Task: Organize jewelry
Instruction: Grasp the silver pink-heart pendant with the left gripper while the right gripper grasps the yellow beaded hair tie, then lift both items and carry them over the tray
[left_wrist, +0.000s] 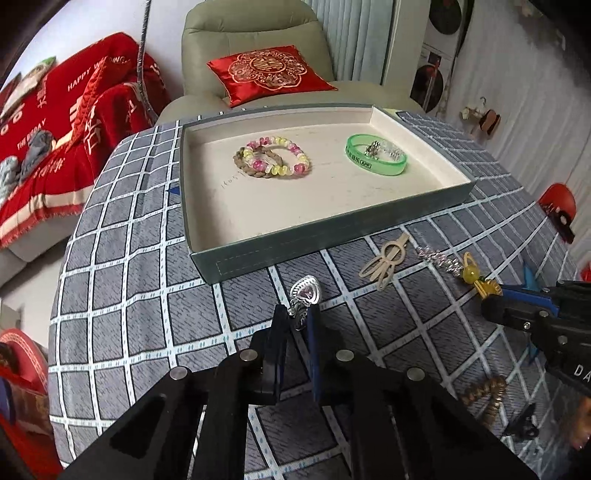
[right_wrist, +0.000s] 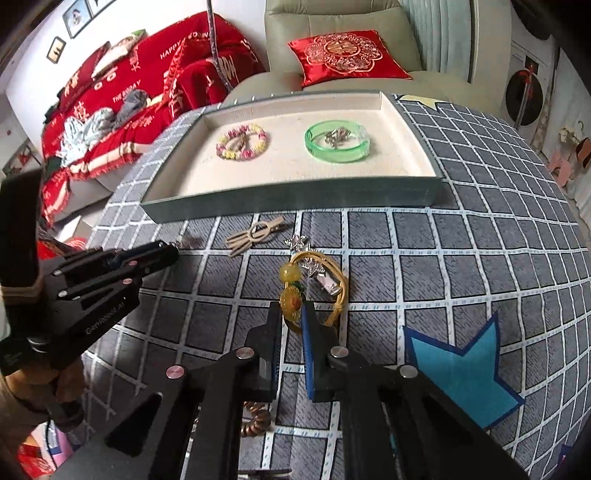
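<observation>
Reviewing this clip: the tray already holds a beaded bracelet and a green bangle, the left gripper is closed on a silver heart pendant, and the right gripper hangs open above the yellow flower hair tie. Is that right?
Not quite. The right gripper is shut on the yellow flower hair tie, as the right wrist view shows. The rest holds: the tray holds the beaded bracelet and green bangle, and the left gripper is closed on the silver heart pendant.

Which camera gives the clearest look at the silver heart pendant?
The left wrist view. There the silver heart pendant sits centred, just past the tips of the left claw, which is shut on its chain, sharp against the checked cloth. The right wrist view shows the left claw from the side; the pendant cannot be made out there.
</observation>
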